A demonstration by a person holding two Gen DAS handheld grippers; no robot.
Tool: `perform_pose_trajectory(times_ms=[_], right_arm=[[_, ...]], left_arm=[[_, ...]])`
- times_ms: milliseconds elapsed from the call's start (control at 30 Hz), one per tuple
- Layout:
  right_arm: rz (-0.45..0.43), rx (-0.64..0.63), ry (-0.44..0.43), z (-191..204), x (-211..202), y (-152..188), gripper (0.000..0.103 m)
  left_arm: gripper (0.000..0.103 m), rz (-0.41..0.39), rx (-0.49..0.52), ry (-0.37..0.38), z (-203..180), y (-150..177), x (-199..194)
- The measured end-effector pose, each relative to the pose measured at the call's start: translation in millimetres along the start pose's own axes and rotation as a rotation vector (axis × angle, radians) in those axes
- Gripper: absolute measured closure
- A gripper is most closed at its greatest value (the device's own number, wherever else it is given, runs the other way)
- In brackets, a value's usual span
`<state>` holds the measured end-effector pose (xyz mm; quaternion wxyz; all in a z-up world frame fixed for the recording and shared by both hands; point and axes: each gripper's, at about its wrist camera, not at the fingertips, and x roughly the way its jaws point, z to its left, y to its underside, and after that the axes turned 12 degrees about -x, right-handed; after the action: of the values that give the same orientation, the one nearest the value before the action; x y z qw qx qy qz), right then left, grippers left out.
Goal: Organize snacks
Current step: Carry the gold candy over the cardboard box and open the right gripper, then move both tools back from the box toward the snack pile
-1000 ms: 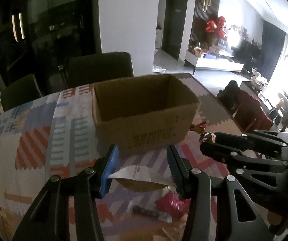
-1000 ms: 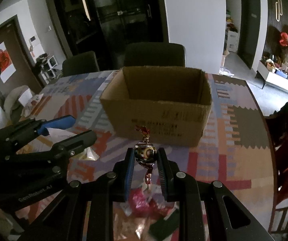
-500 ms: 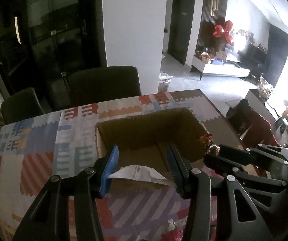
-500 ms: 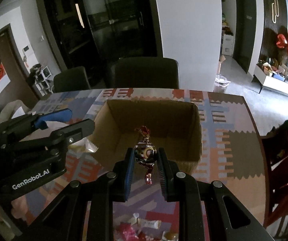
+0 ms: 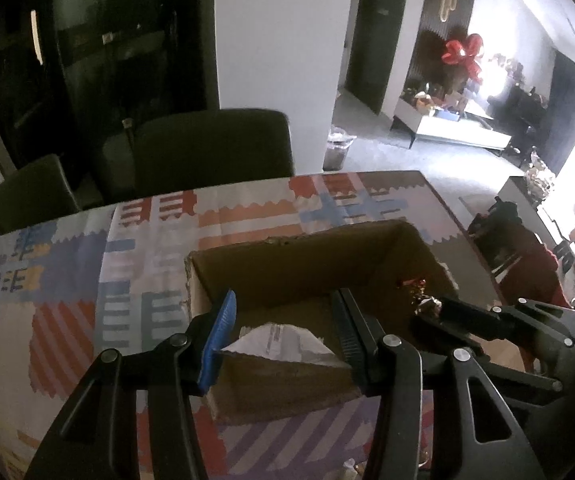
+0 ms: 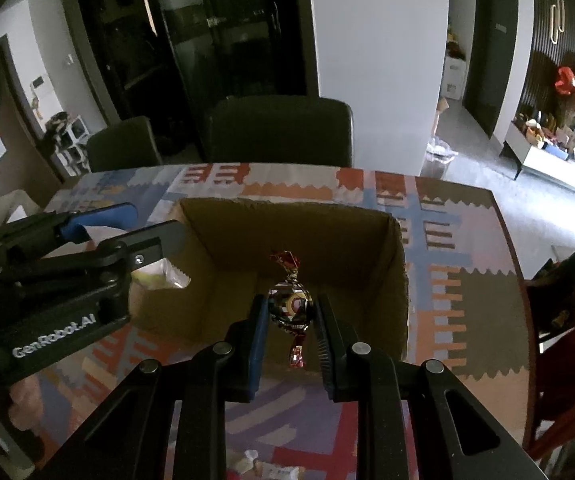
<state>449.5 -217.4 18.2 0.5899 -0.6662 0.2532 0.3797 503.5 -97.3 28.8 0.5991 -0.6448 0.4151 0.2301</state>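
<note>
While the box (image 6: 291,240) looks empty inside, nothing is packed yet, I judge: both snacks hang over it and more lie before it. Over its left near edge, the left gripper (image 5: 283,326), jaws just easing apart, has a white, crinkled packet (image 5: 279,342) between them. Over its middle, the right gripper (image 6: 289,312) clamps a round foil candy (image 6: 290,305).

Brown box (image 6: 391,280) on a red, blue, seemingly orange patchwork tablecloth (image 6: 467,292).

Dim rm: dark chairs (image 6: 281,130) behind patchwork-cloth table (image 6: 439,236), white pillar (image 5: 283,40), bright lounge right.
</note>
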Motion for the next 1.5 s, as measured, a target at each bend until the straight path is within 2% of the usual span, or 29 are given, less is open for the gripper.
perform_pose_trajectory(times_ms=[33,67,100,167,367,500,733,1067,1333,1467,1500], right_arm=[[0.003,0.004,0.003,-1.8,3.1,0.0,0.078],[0.014,0.008,0.012,-3.5,6.2,-0.7,0.072],[0.023,0.014,0.03,-5.0,8.4,0.2,0.056],[0.017,0.033,0.066,-9.6,9.2,2.6,0.045],[0.022,0.095,0.06,-21.1,1.6,13.0,0.045],[0.012,0.079,0.057,-14.7,-10.3,20.2,0.045],[-0.024,0.075,0.031,0.9,-40.5,35.6,0.045],[-0.085,0.054,0.004,28.1,-83.1,63.6,0.045],[-0.122,0.01,-0.02,57.2,-106.5,93.8,0.045],[-0.109,-0.015,-0.038,70.5,-108.6,109.3,0.044],[-0.103,-0.019,-0.042,73.5,-108.4,113.8,0.041]], left_arm=[[0.035,0.0,-0.002,-0.015,0.6,0.2,1.9],[0.029,-0.008,-0.006,-0.032,2.0,0.4,2.2],[0.022,-0.02,-0.01,-0.051,3.9,0.8,1.6],[0.02,-0.03,-0.011,-0.066,8.0,1.2,0.4],[0.016,-0.072,-0.006,-0.105,12.2,13.3,-16.2],[0.012,-0.104,-0.008,-0.118,9.7,24.2,-34.1],[0.011,-0.159,-0.003,-0.109,10.5,44.7,-69.7],[0.01,-0.172,-0.026,-0.069,20.0,92.4,-116.2],[0.009,-0.223,-0.013,-0.11,29.6,138.0,-147.6],[0.008,-0.223,-0.026,-0.115,37.7,161.4,-155.7],[0.008,-0.22,-0.023,-0.116,38.6,165.5,-156.6]])
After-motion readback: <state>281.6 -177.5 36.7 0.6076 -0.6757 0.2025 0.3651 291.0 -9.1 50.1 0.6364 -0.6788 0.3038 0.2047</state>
